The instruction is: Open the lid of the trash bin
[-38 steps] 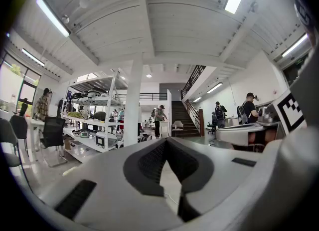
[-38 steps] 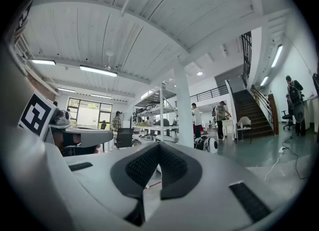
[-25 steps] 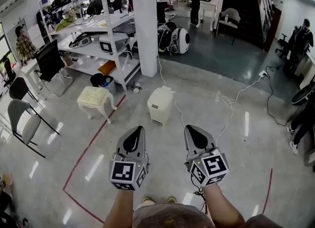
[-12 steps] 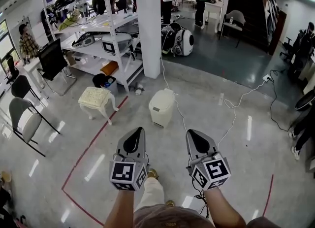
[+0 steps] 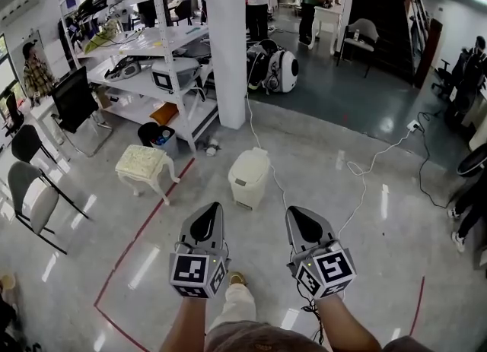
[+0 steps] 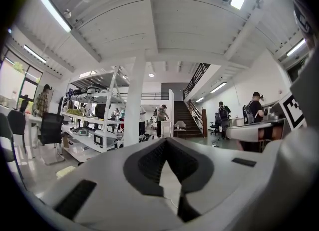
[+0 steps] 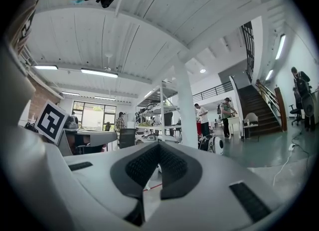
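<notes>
A small white trash bin (image 5: 249,178) with its lid down stands on the grey floor just in front of a white pillar (image 5: 225,39). My left gripper (image 5: 210,209) and right gripper (image 5: 297,213) are held side by side in the air, well short of the bin and pointing towards it. Both are shut with nothing held. In the left gripper view the dark pads of the left gripper (image 6: 166,140) meet at their tips. The right gripper (image 7: 158,145) looks the same in its own view. The bin is hidden behind the jaws in both gripper views.
A cream stool (image 5: 144,162) stands left of the bin, and a black basket (image 5: 156,134) sits by the metal shelving (image 5: 144,54). A white cable (image 5: 358,179) runs across the floor at the right. Red tape (image 5: 144,225) marks the floor. Chairs (image 5: 34,191) line the left side.
The bin has slid lower in the head view and looks a little nearer. A foot has stepped forward below. Both grippers kept their pose.
</notes>
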### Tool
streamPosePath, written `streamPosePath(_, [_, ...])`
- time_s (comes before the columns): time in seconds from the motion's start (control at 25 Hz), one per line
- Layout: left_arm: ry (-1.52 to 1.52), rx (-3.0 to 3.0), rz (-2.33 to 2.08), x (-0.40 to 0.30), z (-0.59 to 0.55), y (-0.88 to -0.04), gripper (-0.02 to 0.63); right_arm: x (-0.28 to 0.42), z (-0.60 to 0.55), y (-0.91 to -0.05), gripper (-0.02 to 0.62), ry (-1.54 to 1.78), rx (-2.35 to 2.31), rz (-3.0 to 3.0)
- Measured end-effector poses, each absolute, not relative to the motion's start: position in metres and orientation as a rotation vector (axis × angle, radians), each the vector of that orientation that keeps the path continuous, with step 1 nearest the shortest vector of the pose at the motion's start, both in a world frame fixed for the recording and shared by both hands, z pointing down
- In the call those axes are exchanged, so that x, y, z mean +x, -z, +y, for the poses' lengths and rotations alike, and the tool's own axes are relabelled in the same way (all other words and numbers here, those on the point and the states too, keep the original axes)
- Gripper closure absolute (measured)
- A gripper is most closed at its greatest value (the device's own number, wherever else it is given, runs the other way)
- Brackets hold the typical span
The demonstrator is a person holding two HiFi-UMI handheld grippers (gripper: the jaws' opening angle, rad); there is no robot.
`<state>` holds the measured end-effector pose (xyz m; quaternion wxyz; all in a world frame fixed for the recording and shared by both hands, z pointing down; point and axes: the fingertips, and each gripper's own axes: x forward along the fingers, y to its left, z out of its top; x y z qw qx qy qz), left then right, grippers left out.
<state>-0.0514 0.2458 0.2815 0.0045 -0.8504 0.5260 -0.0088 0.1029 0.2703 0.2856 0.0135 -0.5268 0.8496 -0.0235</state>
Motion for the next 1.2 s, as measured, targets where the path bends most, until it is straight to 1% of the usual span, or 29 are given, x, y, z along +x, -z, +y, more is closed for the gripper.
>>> streamPosePath(0.32, [0.065, -2.685, 1.647, -0.068, 0.168, -0.292, 0.617, 0.085, 0.197, -0.293, 0.581, 0.097, -1.659, 2.653])
streamPosePath(0.76, [0.084, -2.749, 1.559, -0.089, 0.073, -0.288, 0.617, 0.060, 0.106, -0.282, 0.581, 0.107, -1.725, 2.589])
streamPosePath(1.2, [0.072, -2.796, 1.508, -0.087, 0.018, -0.295, 0.617, 0.070, 0.055, -0.286, 0.581, 0.102, -1.812, 2.528])
